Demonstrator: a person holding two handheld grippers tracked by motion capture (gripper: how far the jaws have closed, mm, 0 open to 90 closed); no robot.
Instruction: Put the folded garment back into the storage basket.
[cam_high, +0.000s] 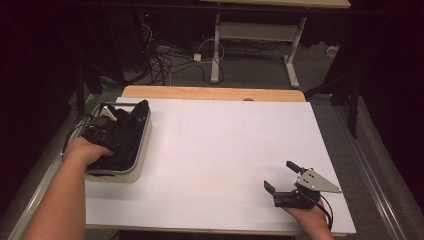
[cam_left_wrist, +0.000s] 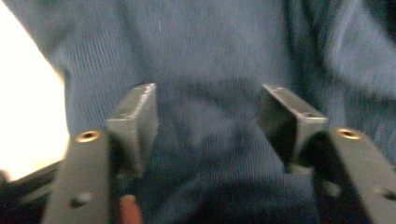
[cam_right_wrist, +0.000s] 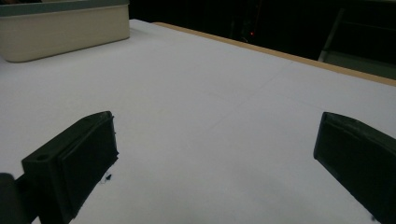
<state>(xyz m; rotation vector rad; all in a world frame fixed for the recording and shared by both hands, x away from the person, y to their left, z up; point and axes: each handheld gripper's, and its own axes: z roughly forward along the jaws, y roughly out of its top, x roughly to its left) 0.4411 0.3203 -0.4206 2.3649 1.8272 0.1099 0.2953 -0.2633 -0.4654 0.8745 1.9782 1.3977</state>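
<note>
A cream bin (cam_high: 143, 145) stands at the table's left edge with a dark blue knit garment (cam_high: 134, 119) heaped in it. My left gripper (cam_high: 101, 131) is down inside the bin on the garment. In the left gripper view the left gripper (cam_left_wrist: 210, 100) is open, its jaws apart and pressed close to the blue knit (cam_left_wrist: 210, 46), which lies between and behind them. My right gripper (cam_high: 280, 176) rests low over the white table near the front right corner. Its jaws stand wide open with nothing between them (cam_right_wrist: 217, 126).
A white sheet (cam_high: 225, 150) covers the table, with a wooden strip (cam_high: 210, 93) along the far edge. The bin's side (cam_right_wrist: 65, 32) shows far off in the right gripper view. Beyond the table are floor cables (cam_high: 165, 62) and another table's legs (cam_high: 216, 50).
</note>
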